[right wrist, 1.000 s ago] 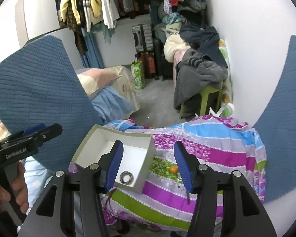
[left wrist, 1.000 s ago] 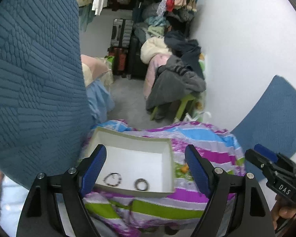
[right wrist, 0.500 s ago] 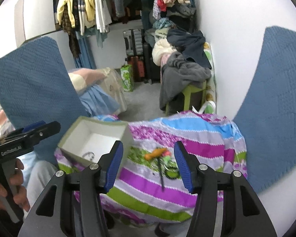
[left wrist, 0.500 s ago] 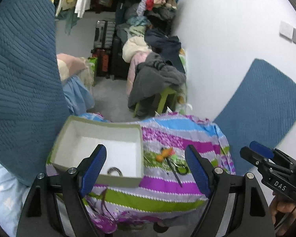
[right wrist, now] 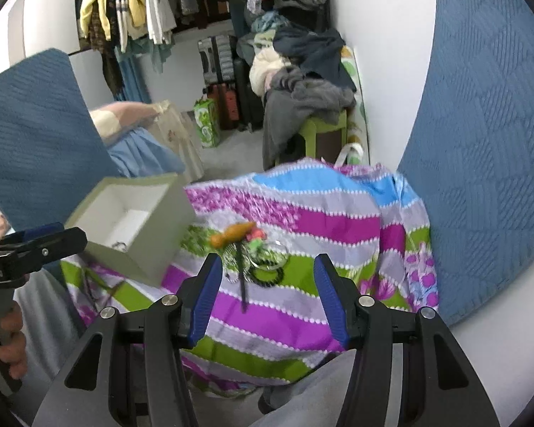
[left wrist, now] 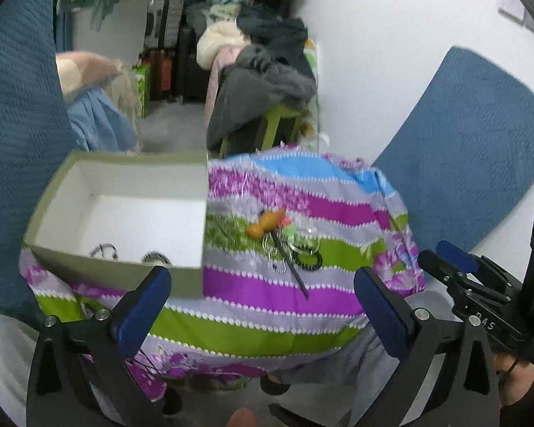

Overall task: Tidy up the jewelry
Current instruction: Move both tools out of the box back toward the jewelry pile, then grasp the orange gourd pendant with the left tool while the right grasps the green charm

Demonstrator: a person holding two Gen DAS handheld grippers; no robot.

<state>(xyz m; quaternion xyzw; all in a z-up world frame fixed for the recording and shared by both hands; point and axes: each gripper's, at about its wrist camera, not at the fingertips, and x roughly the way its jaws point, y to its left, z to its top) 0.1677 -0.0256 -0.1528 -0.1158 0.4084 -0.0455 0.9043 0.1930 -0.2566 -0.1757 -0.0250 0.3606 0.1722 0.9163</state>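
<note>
My left gripper (left wrist: pixel 261 306) is opening, empty; right gripper (right wrist: pixel 263 299) half-open, empty; jewelry pile (right wrist: pixel 252 252) now at twelve o'clock, box (left wrist: pixel 117 213) swung to ten.

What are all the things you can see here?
box: one, green outside, white inside, on the striped cloth's left side
bracelets in box: two, dark, by the near wall
jewelry pile: one heap, orange piece, dark beads, thin dark stick, right of the box
striped cloth: one, purple, green, blue
blue cushions: two, left and right
clothes pile: one, grey and dark, on a green stool behind
hanging clothes: several, yellow and white, far back
left hand-held gripper: jaws opening, nothing between
right hand-held gripper: open, empty
</note>
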